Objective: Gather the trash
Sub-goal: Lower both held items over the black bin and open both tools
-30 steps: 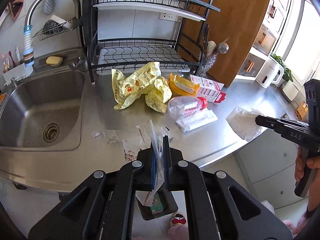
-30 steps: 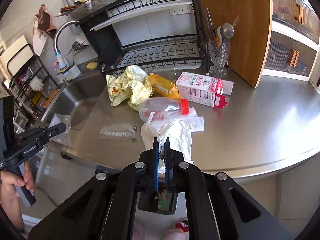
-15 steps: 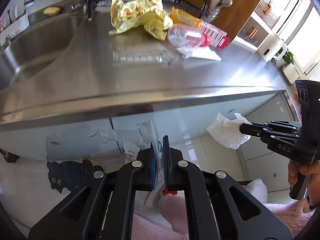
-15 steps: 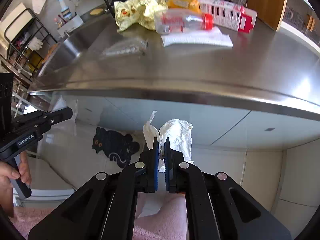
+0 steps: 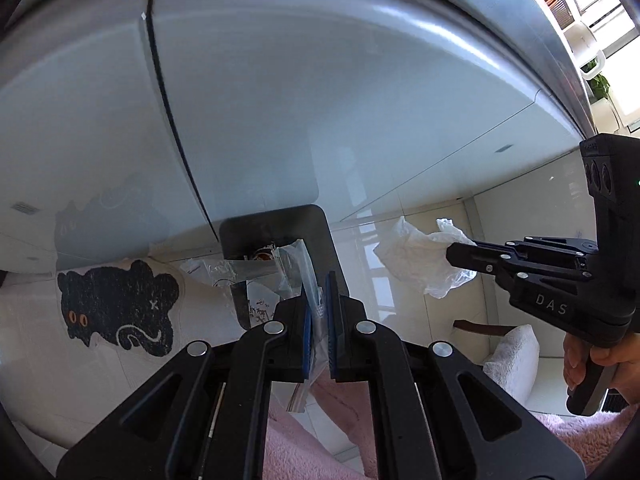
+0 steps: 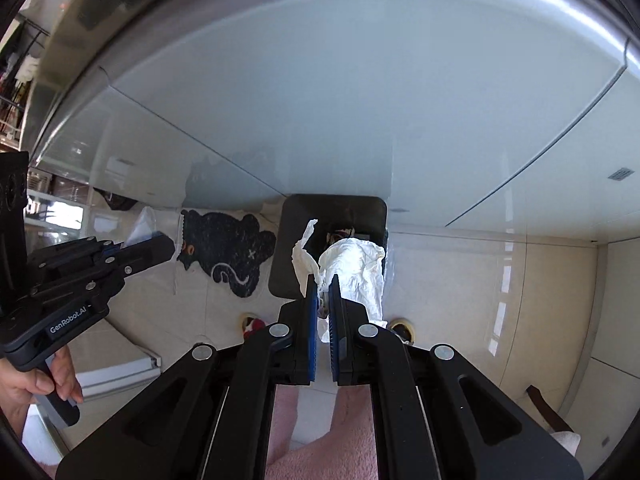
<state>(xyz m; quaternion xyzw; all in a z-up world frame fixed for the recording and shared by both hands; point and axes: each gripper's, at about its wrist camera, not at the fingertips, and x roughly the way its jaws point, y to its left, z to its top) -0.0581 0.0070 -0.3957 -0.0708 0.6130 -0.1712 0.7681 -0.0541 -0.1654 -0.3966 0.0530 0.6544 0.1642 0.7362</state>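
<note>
My left gripper (image 5: 318,280) is shut on a clear plastic wrapper (image 5: 296,266) and holds it over a black trash bin (image 5: 280,224) on the floor. My right gripper (image 6: 323,280) is shut on a crumpled white tissue (image 6: 356,268) above the same bin (image 6: 332,208). In the left wrist view the right gripper (image 5: 452,250) holds the tissue (image 5: 416,258) to the right of the bin. In the right wrist view the left gripper (image 6: 170,246) with the wrapper (image 6: 142,228) is at the left.
Pale glossy cabinet fronts (image 5: 320,100) rise behind the bin under the steel counter edge (image 5: 560,52). A black cat-shaped mat (image 5: 116,308) lies on the tiled floor left of the bin. Pink slippers (image 6: 320,440) show at the bottom.
Both grippers have dropped from counter height to below the counter edge and now point down at the trash bin, each still holding its piece of trash.
</note>
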